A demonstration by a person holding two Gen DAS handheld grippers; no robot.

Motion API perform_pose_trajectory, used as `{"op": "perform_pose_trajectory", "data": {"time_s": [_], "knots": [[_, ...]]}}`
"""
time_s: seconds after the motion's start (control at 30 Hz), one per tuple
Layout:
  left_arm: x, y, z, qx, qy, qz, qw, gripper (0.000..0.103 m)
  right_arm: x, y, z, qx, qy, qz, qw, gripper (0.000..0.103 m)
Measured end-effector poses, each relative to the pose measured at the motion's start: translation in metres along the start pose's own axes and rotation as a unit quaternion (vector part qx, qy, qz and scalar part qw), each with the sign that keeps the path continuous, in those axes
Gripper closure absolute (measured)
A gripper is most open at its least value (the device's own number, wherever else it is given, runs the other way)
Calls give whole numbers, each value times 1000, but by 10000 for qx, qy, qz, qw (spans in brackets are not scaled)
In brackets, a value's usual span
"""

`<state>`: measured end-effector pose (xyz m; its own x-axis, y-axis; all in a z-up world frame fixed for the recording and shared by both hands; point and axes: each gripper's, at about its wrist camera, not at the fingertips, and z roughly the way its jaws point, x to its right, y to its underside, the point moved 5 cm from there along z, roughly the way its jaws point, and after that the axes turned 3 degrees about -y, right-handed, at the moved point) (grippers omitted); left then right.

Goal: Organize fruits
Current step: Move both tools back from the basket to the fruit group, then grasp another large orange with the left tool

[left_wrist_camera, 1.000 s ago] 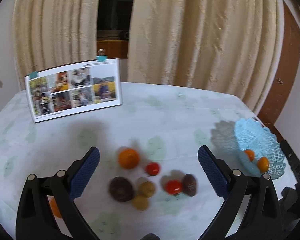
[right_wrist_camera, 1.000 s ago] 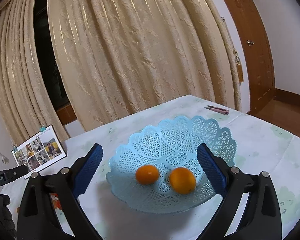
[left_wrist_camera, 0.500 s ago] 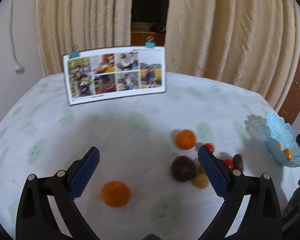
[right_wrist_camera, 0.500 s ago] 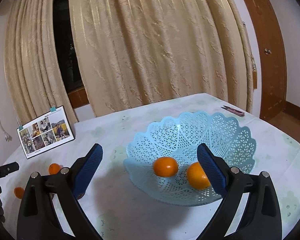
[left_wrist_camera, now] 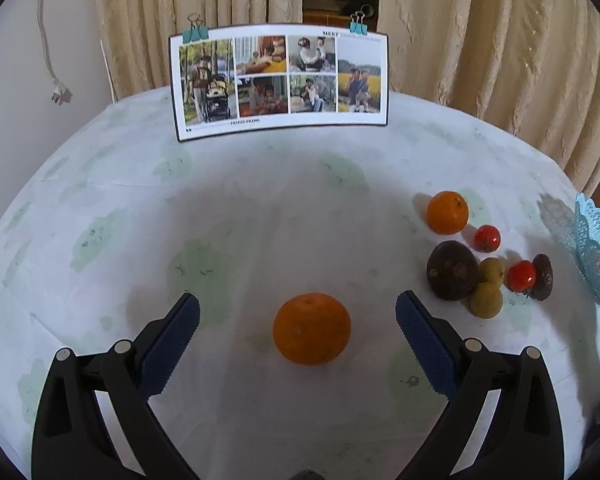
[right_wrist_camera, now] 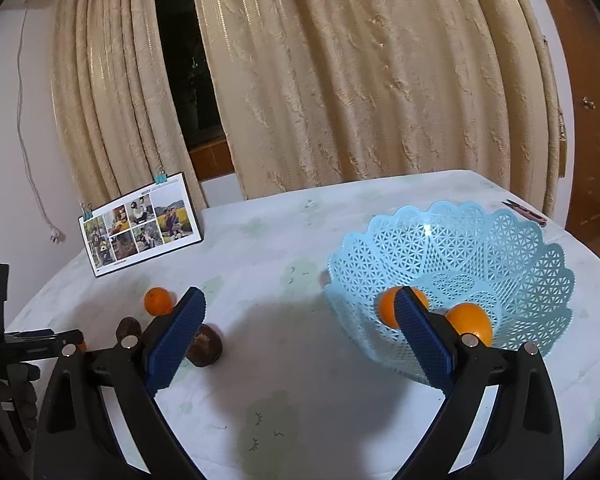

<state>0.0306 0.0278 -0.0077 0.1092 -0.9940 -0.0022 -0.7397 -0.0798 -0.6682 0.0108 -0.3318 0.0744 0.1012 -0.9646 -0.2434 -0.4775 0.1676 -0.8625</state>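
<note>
The left tongs (left_wrist_camera: 298, 312) are standing wide open with nothing held, and a lone orange (left_wrist_camera: 311, 329) is sitting on the worktop (left_wrist_camera: 260, 208) between the blue pads, touching neither. By the look of it, this orange is lining up to be the next fruit gripped. The right tongs (right_wrist_camera: 300, 308) are also gaping wide and holding nothing, pointing at the bare cloth just beside the blue basket (right_wrist_camera: 500, 240), which is resting toward the right edge of the worktop.

The job is looking well short of half done. Two oranges (right_wrist_camera: 470, 322) are lying in the basket, one partly hidden behind the right pad. Still waiting on the cloth are eight fruits: two oranges, counting the second orange (left_wrist_camera: 447, 212) at the back of the cluster toward the right edge; two small red fruits (left_wrist_camera: 487, 238); two dark brown fruits, a large one (left_wrist_camera: 452, 270) and a smaller one (left_wrist_camera: 542, 277); and two yellow-green fruits (left_wrist_camera: 486, 299), which are touching each other and the large brown one. The basket is standing just beyond that cluster.

A photo card (left_wrist_camera: 280, 84), held by two clips, is standing near the far edge, and small snips (right_wrist_camera: 526, 213) are lying behind the basket.
</note>
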Motion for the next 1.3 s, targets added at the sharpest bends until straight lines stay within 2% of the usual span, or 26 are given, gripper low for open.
{"op": "perform_pose_trajectory", "data": {"time_s": [0.03,0.1,0.23,0.37,0.5,0.67,0.87,0.97,1.07,1.17,1.23,1.3], "knots": [[1,1,2,-25,11,13,10000,8,0,0,0,-16,-7,11,10000,6],[4,3,7,-120,48,62,9999,18,0,1,2,-66,-34,37,10000,6],[6,8,17,-313,27,69,9995,31,0,1,5,-148,-79,51,9998,6],[2,7,18,-279,-89,19,9996,48,0,2,7,-197,-120,47,9997,6],[5,7,15,-222,47,40,9997,63,0,3,8,-229,-150,54,9996,6],[5,7,14,-201,103,-22,9997,63,3,3,9,-297,-135,117,9994,6],[3,4,6,-16,220,-106,9997,63,4,4,13,-396,85,138,9991,6],[3,2,1,116,248,-112,9996,63,-10,5,12,-369,239,-70,9990,6],[1,0,-3,214,275,-138,9993,63,-33,6,16,-490,118,-245,9984,6],[-1,-1,-5,240,347,-189,9989,63,-59,7,27,-734,-50,-443,9963,6],[-1,-1,-6,233,393,-201,9988,63,-69,11,39,-987,-153,-371,9943,6],[-1,-1,-8,238,446,-194,9985,63,-74,17,54,-1306,-293,-150,9909,12]]}}
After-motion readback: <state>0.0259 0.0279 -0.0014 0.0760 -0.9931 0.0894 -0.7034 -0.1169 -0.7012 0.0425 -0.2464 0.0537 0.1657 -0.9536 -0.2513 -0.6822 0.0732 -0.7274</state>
